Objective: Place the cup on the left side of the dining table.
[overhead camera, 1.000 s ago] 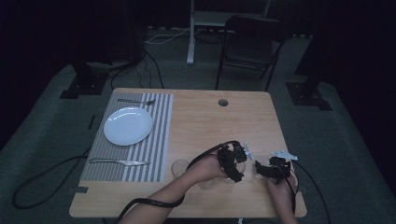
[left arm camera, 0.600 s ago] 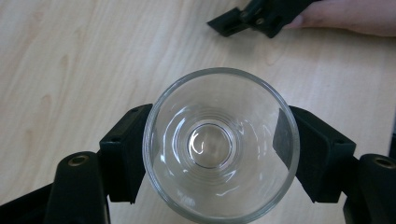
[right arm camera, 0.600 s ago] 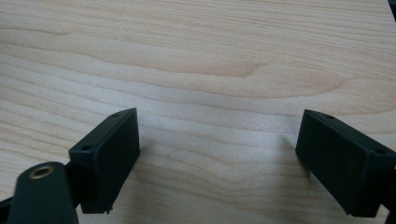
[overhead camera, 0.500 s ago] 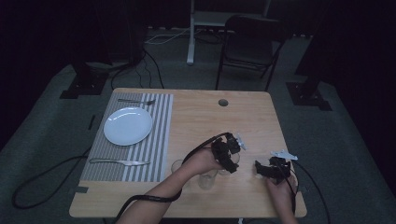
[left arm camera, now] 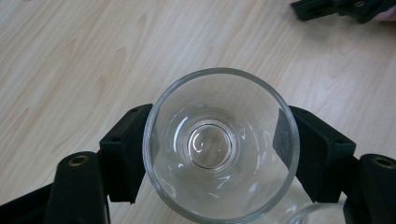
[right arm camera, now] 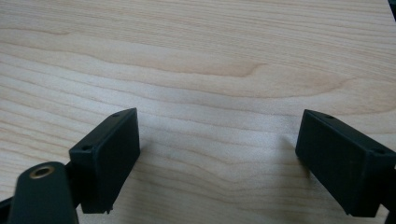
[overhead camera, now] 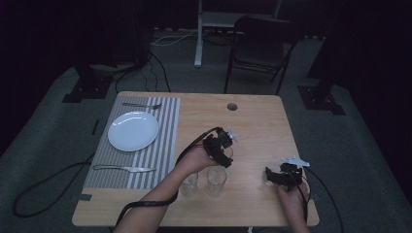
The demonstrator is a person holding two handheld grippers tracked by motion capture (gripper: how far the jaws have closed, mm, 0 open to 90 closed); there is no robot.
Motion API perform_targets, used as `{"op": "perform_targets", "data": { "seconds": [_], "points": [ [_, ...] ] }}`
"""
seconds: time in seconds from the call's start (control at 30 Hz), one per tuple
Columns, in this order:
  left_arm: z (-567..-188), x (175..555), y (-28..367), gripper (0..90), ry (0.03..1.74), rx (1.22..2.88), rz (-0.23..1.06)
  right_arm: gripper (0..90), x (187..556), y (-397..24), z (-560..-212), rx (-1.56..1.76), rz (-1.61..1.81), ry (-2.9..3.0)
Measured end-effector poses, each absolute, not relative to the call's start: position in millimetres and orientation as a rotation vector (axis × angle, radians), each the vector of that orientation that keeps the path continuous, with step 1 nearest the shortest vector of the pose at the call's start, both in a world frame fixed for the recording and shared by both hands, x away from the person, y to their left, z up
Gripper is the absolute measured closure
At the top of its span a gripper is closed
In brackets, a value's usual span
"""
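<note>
Left hand-held gripper (left arm camera: 217,149) is clamped on the glass (left arm camera: 219,144), held above the worktop (overhead camera: 262,121) near two other glasses (overhead camera: 203,182), so keep it upright and clear them before setting down; right hand-held gripper (right arm camera: 217,158) sits released, empty.

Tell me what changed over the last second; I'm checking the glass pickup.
The left gripper, fingers shut on a clear glass, carried it away from the person, toward the middle of the table. Two other glasses stayed near the front edge. The right gripper, open, and the plate kept still.
</note>
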State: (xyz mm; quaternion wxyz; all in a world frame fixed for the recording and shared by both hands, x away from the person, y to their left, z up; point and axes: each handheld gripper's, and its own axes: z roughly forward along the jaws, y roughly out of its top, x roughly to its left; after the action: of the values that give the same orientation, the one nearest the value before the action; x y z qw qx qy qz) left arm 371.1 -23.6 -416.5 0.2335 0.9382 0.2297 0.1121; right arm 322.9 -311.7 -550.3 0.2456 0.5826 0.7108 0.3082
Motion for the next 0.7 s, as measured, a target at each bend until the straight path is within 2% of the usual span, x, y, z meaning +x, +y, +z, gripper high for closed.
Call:
{"op": "perform_targets", "data": {
  "seconds": [0.7],
  "points": [
    [-397,373,79,29.2,0.877,2.521,0.399,13.4,323,-312,-550,1.589,0.841,1.940]
  ]
}}
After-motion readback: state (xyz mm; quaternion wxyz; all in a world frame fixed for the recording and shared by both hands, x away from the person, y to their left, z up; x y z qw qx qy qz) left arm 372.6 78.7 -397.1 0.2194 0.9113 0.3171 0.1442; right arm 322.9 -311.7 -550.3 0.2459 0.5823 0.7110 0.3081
